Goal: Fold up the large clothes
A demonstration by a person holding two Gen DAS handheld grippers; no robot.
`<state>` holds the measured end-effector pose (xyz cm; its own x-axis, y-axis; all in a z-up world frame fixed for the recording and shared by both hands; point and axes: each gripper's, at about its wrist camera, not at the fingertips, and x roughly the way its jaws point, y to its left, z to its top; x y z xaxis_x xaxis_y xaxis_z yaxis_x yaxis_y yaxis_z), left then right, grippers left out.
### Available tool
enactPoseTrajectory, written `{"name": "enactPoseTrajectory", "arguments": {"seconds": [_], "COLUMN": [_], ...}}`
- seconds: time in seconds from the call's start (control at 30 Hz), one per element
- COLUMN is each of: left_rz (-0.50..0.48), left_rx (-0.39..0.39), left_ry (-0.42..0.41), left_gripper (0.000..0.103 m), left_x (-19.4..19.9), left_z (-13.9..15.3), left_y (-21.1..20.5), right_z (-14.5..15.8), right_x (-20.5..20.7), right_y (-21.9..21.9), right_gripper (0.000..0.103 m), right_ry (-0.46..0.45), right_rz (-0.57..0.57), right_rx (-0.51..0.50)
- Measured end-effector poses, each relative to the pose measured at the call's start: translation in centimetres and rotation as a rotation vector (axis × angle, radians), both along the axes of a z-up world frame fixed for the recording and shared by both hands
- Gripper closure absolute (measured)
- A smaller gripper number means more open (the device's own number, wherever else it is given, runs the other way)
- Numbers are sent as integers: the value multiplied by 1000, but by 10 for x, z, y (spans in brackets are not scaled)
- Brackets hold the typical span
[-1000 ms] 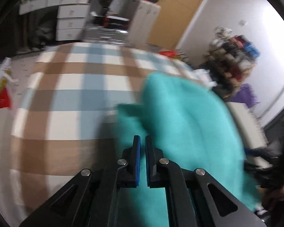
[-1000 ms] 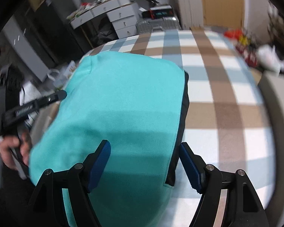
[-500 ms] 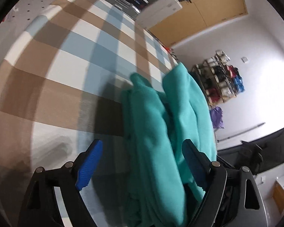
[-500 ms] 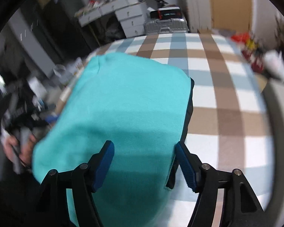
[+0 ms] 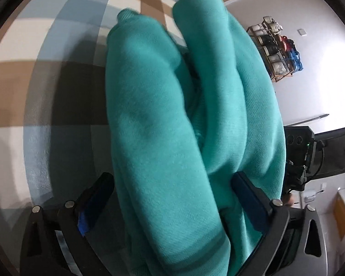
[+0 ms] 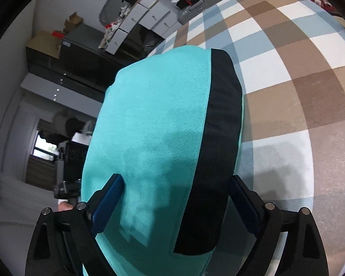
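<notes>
Garment folded into thick bundle, both grippers spread around it

Garment (image 5: 163,124): one teal fleece piece, soft and napped, bunched into two rounded lobes with a deep crease between them in the left wrist view. In the right wrist view it (image 6: 149,138) reads as a smooth, domed bundle with one black band (image 6: 216,138) running along its right side. It sits above the checked cover (image 6: 287,73), a brown, blue and white plaid.

Left gripper (image 5: 172,200): jaws wide apart, bundle between the two blue pads; a firm grip cannot be confirmed.

Right gripper (image 6: 177,202): jaws wide apart, straddling the bundle, both pads against the fabric.
</notes>
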<state>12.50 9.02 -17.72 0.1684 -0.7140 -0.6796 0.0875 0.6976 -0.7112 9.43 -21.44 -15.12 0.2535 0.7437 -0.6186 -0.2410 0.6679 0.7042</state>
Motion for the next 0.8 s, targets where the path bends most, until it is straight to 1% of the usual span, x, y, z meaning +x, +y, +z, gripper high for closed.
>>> {"name": "enactPoseTrajectory", "arguments": {"seconds": [0.03,0.13,0.23,0.37,0.4,0.43,0.53,0.6,0.63,0.7,0.73,0.8], "left_rz": [-11,-27,-32,-35,-34,-35,-39,-40,-41,-46,-49,-62], "left_rx": [6,97,119,164,169,169,155,144,140,132,134,162], "left_ry": [-30,-115,-130,-167,-169,-166,-150,-142,-140,-138,-138,-148], "left_gripper": [24,30,31,30,30,30,30,30,30,27,22,20], "left_x": [-2,-13,-16,-22,-21,-18,-6,-7,-8,-15,-17,-18], "left_z": [6,23,25,31,33,36,30,25,24,20,18,20], "left_y": [-2,-14,-19,-26,-29,-33,-36,-32,-29,-15,-9,-10], "right_z": [1,6,10,7,4,2,-4,-6,-6,-6,-5,-2], "right_x": [-1,-6,-11,-18,-14,-13,-2,1,2,0,0,-6], "right_y": [1,2,3,0,-2,-3,1,2,4,4,4,3], "right_gripper": [13,19,21,20,20,19,13,8,8,7,8,12], "right_ry": [-11,-30,-40,-52,-50,-43,-21,-11,-10,-19,-23,-35], "right_rz": [7,12,22,25,24,20,17,14,13,12,11,3], "right_rx": [-3,-16,-31,-12,-2,11,26,31,31,24,20,12]}}
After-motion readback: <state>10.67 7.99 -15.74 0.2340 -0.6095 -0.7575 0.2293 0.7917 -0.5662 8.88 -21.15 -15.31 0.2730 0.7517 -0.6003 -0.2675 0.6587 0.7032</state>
